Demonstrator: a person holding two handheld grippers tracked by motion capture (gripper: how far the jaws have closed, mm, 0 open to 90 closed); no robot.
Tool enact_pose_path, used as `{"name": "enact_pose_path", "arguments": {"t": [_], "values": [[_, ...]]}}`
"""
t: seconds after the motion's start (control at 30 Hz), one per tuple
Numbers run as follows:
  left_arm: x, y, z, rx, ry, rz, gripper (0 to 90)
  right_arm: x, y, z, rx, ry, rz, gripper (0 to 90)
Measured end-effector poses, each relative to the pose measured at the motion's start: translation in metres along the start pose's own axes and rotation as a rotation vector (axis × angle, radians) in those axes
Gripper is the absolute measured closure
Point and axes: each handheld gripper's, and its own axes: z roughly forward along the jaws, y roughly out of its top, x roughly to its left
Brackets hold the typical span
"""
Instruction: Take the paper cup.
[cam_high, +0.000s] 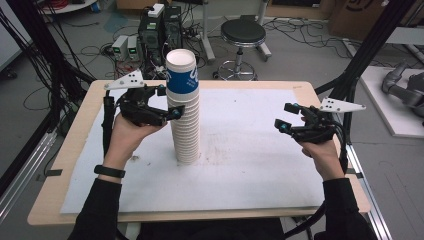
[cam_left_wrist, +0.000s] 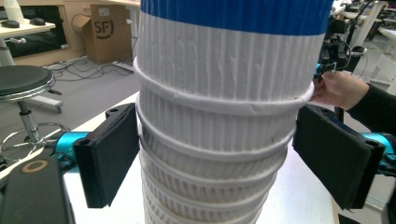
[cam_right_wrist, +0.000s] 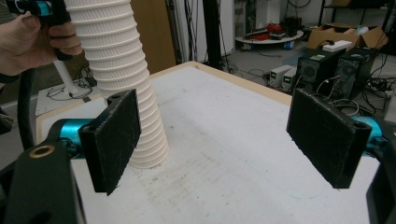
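Note:
A tall stack of white ribbed paper cups (cam_high: 184, 115), its top cup banded in blue, stands on the white mat slightly left of the table's middle. My left gripper (cam_high: 171, 102) reaches in from the left, high on the stack. In the left gripper view the stack (cam_left_wrist: 219, 116) sits between the two black pads (cam_left_wrist: 109, 154), which flank it closely without squeezing; the left gripper (cam_left_wrist: 217, 158) is open. My right gripper (cam_high: 284, 116) hovers open over the mat's right side, holding nothing. The right gripper view shows the stack (cam_right_wrist: 121, 84) beyond the right gripper's (cam_right_wrist: 215, 140) left pad.
The white mat (cam_high: 250, 150) covers a wooden table (cam_high: 80, 150). Behind the table stand a black stool (cam_high: 243, 32), computer cases (cam_high: 160, 30) and loose cables on the floor. A cardboard box (cam_left_wrist: 105, 30) sits farther off.

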Motion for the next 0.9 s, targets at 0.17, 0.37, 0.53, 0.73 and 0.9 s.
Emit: {"name": "enact_pose_path", "arguments": {"t": [0.17, 0.37, 0.53, 0.73, 0.9], "values": [[0.002, 0.001, 0.005, 0.004, -0.014, -0.009, 12.5, 0.000, 0.000, 0.000, 0.001, 0.001, -0.002, 17.9], [0.005, 0.002, 0.011, 0.002, -0.030, -0.011, 10.7, 0.001, 0.000, 0.002, 0.008, 0.011, 0.001, 17.9], [0.007, 0.002, 0.017, -0.004, -0.046, -0.023, 10.4, 0.001, 0.000, 0.003, 0.006, 0.014, -0.004, 17.9], [0.009, 0.000, 0.019, -0.022, -0.065, -0.030, 10.4, 0.003, 0.001, 0.004, 0.009, 0.024, -0.007, 17.9], [0.009, -0.001, 0.018, -0.027, -0.062, -0.019, 10.8, 0.004, 0.001, 0.006, 0.014, 0.038, -0.004, 17.9]]}}
